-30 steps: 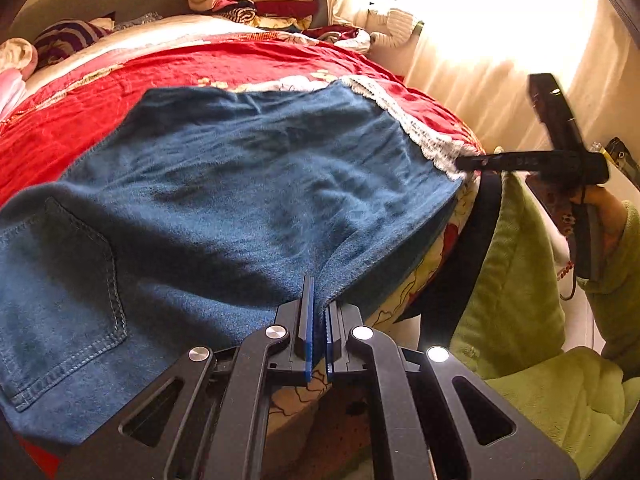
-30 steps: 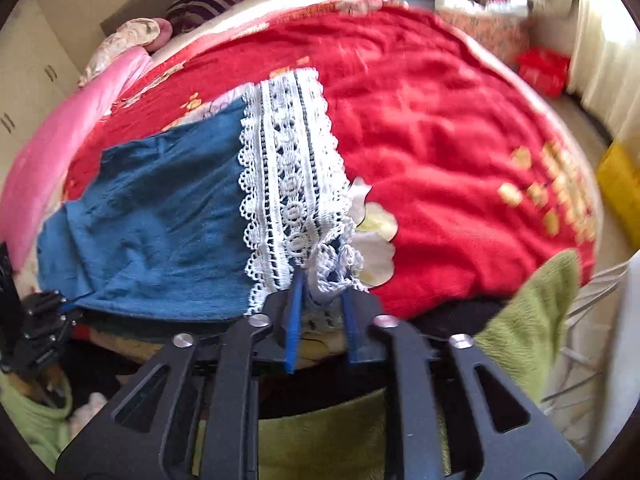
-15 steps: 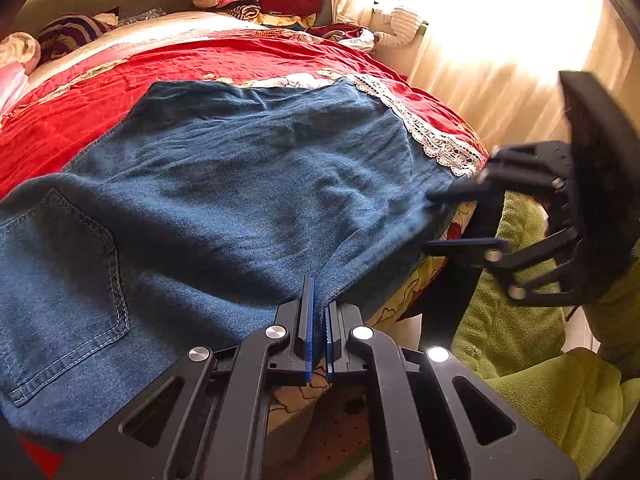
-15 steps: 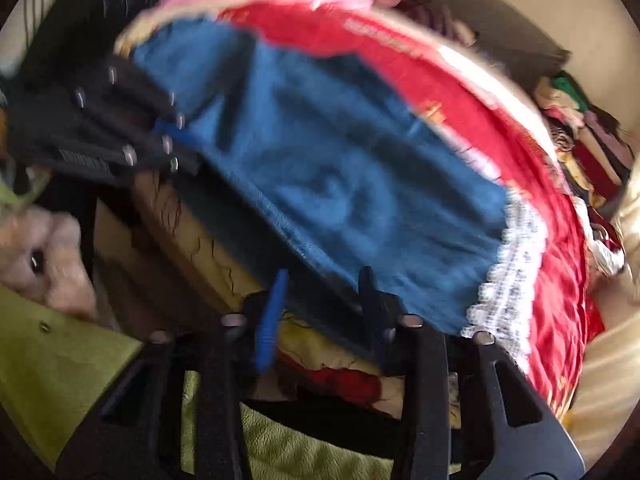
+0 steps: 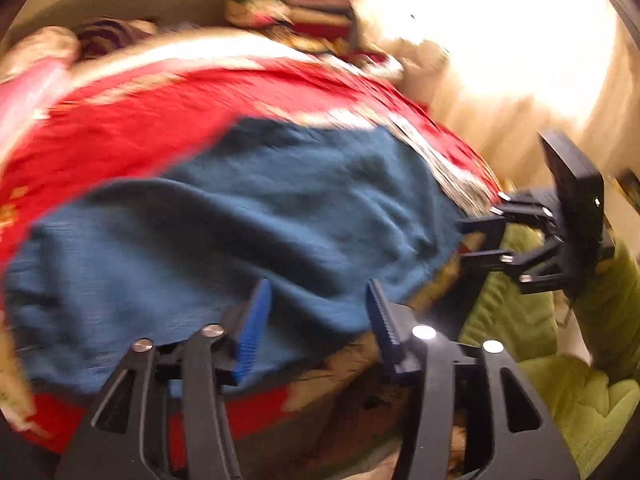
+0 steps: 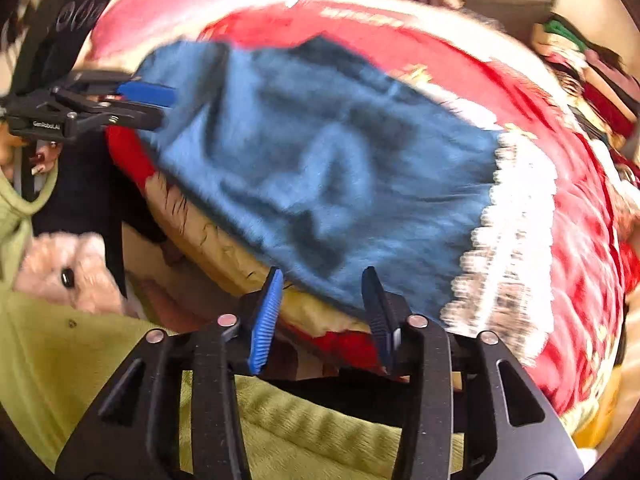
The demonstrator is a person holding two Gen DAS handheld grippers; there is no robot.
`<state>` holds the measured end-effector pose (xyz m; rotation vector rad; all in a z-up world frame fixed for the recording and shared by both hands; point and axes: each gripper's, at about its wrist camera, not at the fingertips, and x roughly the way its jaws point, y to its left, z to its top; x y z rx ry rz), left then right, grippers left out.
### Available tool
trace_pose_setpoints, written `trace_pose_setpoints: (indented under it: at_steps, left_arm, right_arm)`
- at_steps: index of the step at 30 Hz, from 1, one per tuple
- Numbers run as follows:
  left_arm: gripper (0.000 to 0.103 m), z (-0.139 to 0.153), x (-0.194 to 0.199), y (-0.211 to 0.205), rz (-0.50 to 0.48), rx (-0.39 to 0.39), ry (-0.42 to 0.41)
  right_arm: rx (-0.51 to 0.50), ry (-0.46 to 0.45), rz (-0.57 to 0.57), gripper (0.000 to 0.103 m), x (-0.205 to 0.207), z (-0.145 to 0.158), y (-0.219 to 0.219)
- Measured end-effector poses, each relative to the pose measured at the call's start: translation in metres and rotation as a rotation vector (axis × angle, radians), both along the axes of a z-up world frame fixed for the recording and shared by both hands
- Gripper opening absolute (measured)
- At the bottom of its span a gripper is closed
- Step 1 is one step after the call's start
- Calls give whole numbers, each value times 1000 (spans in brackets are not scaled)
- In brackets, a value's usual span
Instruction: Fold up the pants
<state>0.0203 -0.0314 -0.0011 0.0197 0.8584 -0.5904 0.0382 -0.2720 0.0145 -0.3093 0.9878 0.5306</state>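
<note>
The blue denim pants (image 5: 248, 220) lie spread across a red bedspread (image 5: 120, 128) on the bed, their near edge hanging slightly over the side of the mattress. A band of white lace trim (image 6: 508, 216) runs along one end of the pants, on the right in the right wrist view.

The left gripper (image 5: 316, 320) has its jaws opening, the blue ribbed pads (image 5: 252, 328) standing well apart. The near hem of the pants lies just in front of the gap and no pad presses on it, so the gripper holds nothing. The right gripper (image 6: 322, 304) is likewise opening, its pads parted to either side of the hanging edge of the denim, and the cloth is not pinched there either.

Each gripper appears in the other's camera. In the right wrist view the left gripper sits at the far left corner of the pants, and white lettering on its black body reads "GenRoboAI" (image 6: 47, 124). In the left wrist view the right gripper (image 5: 480, 240) sits at the right end of the denim, fingers apart.

A person in a green fleecy garment (image 6: 80, 360) stands at the bedside. A pale plush toy (image 6: 68, 272) with a dark bead eye shows low at the left. A stack of folded clothes (image 5: 296, 16) sits at the far side of the bed. Both views are blurred.
</note>
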Motion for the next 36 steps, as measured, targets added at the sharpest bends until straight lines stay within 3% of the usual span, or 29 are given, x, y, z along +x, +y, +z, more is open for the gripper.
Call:
trace_pose_setpoints:
  at_steps: [5,7,10,15,19,21,23,31,33,34,36]
  left_arm:
    - [57,8,10,83,314,31,5]
    - [77,2,12,111,433,75,27]
    - [80,-4,15,135,512,45,64]
    - [78,-23,35,133,531,36,129]
    - [47,-30,40,122,543,42,115]
    - [45,-24,37,130,554,30,93]
    - [45,-18,33,139,576,67,69]
    - [57,-24,34,145,590,56,101]
    - [57,-6,25,147,599,64,53]
    - [64,10,18,146,613,97,-2]
    - [67,31,13,142,620,128,-73]
  right_arm:
    - [44,-48,-156,46,14,16,-30]
    - [48,-40,-210,47,21,12,-38]
    - [62,-24,-252,49,32,7,-45]
    - [62,11,-288,54,39,-7,-51]
    - [64,25,-299,58,39,-16,-51]
    - [61,30,-305,58,39,-17,-52]
    - [64,32,-306,58,38,-18,-53]
    - [56,37,-297,63,39,-21,-51]
    - [56,15,-292,63,36,-15,-52]
    - [56,-3,-289,64,35,-11,-52]
    - [57,-55,-295,66,36,2,-54]
